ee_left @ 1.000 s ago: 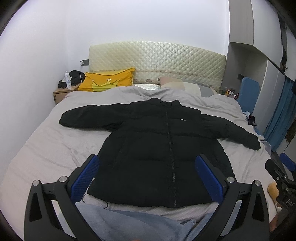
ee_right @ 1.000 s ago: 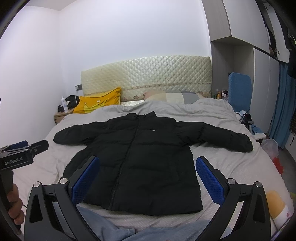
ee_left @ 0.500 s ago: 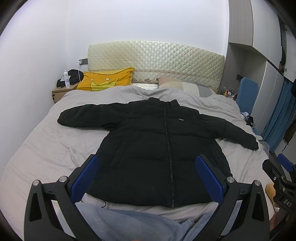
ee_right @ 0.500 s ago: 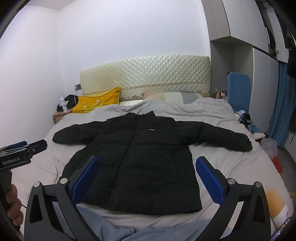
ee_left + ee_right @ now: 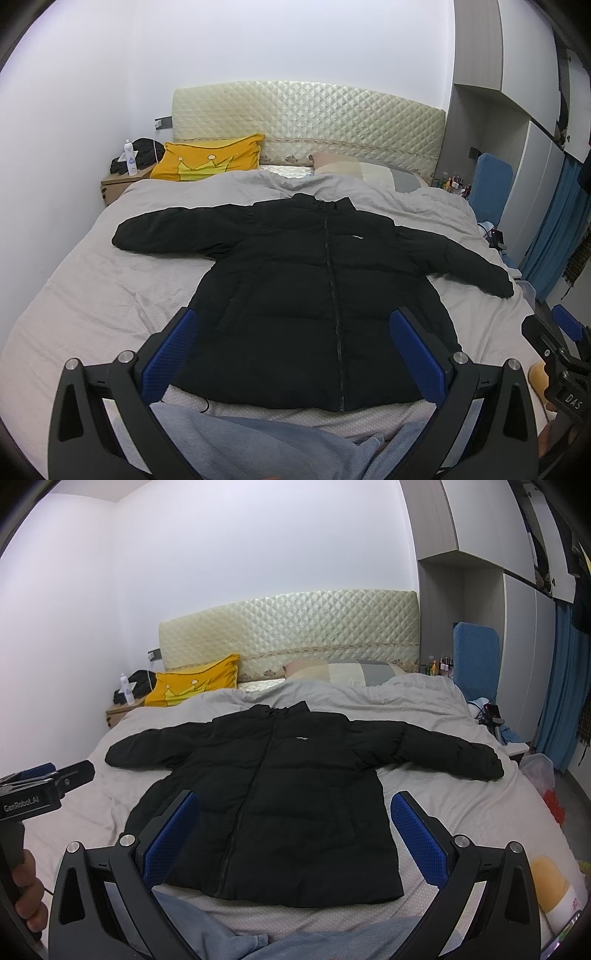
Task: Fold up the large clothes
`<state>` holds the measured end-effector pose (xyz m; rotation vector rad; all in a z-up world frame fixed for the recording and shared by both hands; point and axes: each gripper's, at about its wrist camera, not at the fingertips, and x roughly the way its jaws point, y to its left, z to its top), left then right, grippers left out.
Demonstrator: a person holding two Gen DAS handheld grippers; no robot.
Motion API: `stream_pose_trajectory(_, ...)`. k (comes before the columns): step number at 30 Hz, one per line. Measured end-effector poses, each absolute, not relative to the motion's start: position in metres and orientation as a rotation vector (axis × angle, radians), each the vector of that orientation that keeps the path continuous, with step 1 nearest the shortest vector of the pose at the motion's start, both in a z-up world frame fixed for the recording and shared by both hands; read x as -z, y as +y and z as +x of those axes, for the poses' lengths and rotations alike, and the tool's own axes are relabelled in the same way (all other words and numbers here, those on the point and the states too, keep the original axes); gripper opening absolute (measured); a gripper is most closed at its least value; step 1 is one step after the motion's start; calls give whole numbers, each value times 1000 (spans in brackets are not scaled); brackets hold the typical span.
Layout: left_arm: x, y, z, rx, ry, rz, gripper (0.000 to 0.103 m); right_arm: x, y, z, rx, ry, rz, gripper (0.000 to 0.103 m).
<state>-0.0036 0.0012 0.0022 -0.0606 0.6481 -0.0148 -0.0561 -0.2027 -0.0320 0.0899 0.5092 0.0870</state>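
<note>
— Since a second ago, what has moved?

— Barely anything: both views have drifted a little, so the black jacket [image 5: 314, 295] sits slightly differently in frame, but it lies just as it did, and both sets of tongs are as wide apart as before.

— Nearest first, then.

— A grey-blue garment [image 5: 266, 446] is bunched at the foot of the bed. Above it hover the left gripper [image 5: 295, 354] and the right gripper [image 5: 295, 834], each with its blue pads spread wide and nothing between them. Beyond lies the jacket, front up and zipped, flat on the grey bedcover [image 5: 92, 302], hem nearest, collar far, sleeves stretched out to either side.

— How should the first fold go?

— I'd judge nothing is folded yet. Pinching a cuff with each gripper, one sleeve per side, and laying both across the chest should keep the puffy body square; a bite too shallow may slip off the padding.

— And the count?

— One jacket, two sleeves, two grippers, one grey-blue garment. Further back: one yellow crown pillow [image 5: 210, 162], one pale striped pillow [image 5: 343, 672], one quilted headboard [image 5: 306, 122], one bottle [image 5: 130, 158] on the nightstand [image 5: 118, 184].
</note>
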Motion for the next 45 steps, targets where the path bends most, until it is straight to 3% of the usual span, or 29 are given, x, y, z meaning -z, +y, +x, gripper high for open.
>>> stream_pose_trajectory(24,-2,-5,9,60,669,-84,103,35,-215,-38,-90,492,125,103)
stream_pose_trajectory(40,1,-7,72,128,631,-45,103,42,-310,31,119,468,209,103)
stream_pose_trajectory(45,15,-16,102,165,591,22,103,45,-351,52,159,358,256,103)
